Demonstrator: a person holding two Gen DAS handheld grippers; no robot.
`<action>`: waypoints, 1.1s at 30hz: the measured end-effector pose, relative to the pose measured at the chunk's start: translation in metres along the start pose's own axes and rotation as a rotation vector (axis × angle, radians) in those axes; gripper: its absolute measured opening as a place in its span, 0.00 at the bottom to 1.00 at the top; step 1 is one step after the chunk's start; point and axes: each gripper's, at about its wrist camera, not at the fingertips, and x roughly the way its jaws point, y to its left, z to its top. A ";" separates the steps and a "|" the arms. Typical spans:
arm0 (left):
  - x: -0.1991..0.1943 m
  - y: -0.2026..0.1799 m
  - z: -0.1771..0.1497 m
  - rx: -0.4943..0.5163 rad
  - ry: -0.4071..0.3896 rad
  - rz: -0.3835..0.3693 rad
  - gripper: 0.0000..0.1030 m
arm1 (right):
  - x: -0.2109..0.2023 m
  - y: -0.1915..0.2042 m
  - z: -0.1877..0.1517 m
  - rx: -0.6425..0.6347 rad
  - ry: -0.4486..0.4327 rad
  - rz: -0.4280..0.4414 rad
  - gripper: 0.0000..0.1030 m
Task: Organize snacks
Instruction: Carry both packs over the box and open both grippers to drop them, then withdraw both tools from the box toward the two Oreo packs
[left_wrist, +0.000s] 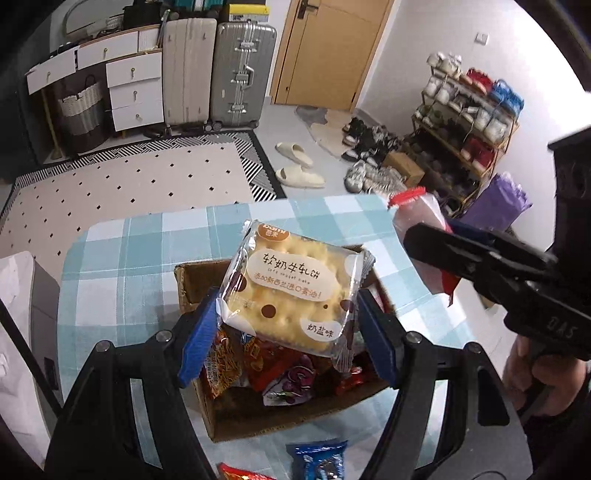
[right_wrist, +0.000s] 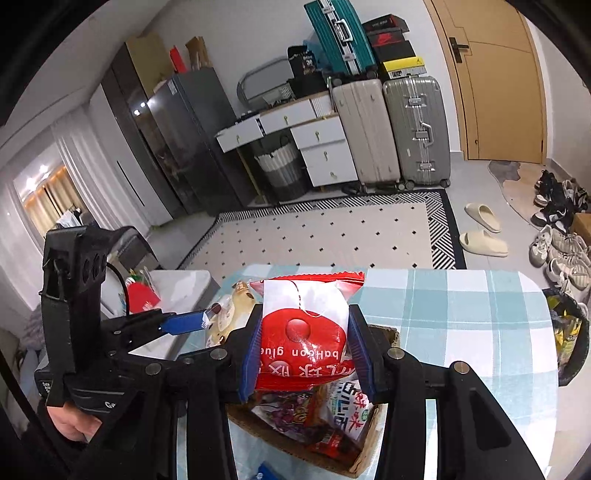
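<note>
My left gripper (left_wrist: 286, 334) is shut on a cream cracker packet (left_wrist: 291, 288) and holds it above an open cardboard box (left_wrist: 258, 424) of mixed snack packets on a blue checked table (left_wrist: 122, 266). My right gripper (right_wrist: 304, 352) is shut on a red-and-white snack packet (right_wrist: 303, 328), also over the box (right_wrist: 364, 459). In the left wrist view the right gripper (left_wrist: 436, 251) shows at the right with its red packet (left_wrist: 417, 210). In the right wrist view the left gripper (right_wrist: 207, 319) and cracker packet (right_wrist: 229, 314) show at the left.
A blue packet (left_wrist: 319, 459) and a red packet (left_wrist: 240, 472) lie on the table in front of the box. Beyond the table are a dotted rug (right_wrist: 325, 232), suitcases (right_wrist: 415, 133), slippers (left_wrist: 295, 162) and a shoe rack (left_wrist: 469, 122).
</note>
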 end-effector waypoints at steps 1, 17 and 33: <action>0.006 0.000 -0.001 0.006 0.014 0.004 0.68 | 0.003 0.000 -0.001 -0.005 0.006 -0.007 0.42; 0.053 0.005 -0.014 0.080 0.104 0.100 0.77 | 0.064 -0.014 -0.019 -0.041 0.131 -0.059 0.44; 0.007 0.023 -0.017 -0.020 0.055 0.071 0.78 | 0.036 0.001 -0.025 -0.053 0.093 -0.036 0.62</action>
